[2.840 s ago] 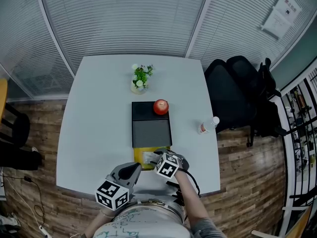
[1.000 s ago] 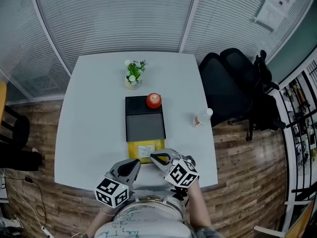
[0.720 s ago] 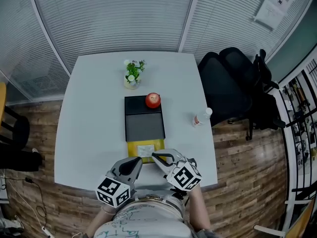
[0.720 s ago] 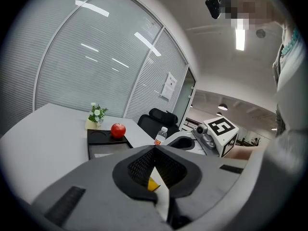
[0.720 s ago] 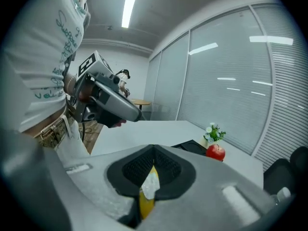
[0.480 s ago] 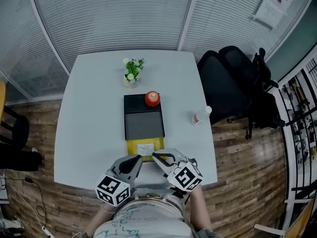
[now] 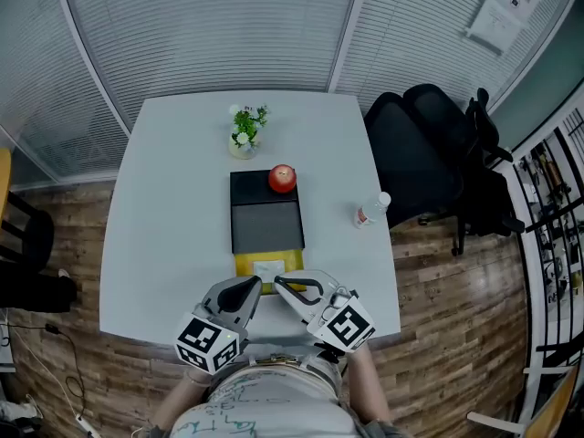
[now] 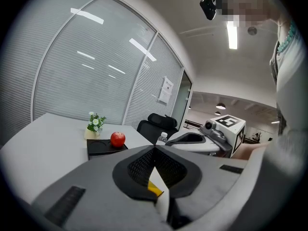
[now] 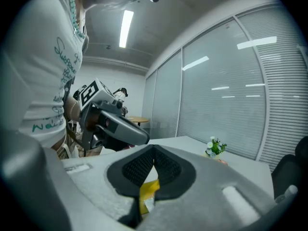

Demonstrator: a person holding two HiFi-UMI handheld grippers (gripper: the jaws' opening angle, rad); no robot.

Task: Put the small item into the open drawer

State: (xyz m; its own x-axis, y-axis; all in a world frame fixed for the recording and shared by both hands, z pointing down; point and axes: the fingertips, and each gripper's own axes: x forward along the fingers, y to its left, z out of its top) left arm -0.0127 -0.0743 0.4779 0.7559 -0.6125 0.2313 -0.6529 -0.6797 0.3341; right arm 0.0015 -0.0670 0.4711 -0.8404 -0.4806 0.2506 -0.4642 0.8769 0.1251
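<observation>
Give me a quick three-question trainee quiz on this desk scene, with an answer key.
1. True or false: the apple rests on top of the black drawer unit.
2. In the head view, the water bottle is on which side of that unit? A) left B) right C) on top of it
3. Fill in: the open drawer is ___ in colour.
Key: 1 true; 2 B; 3 yellow.
</observation>
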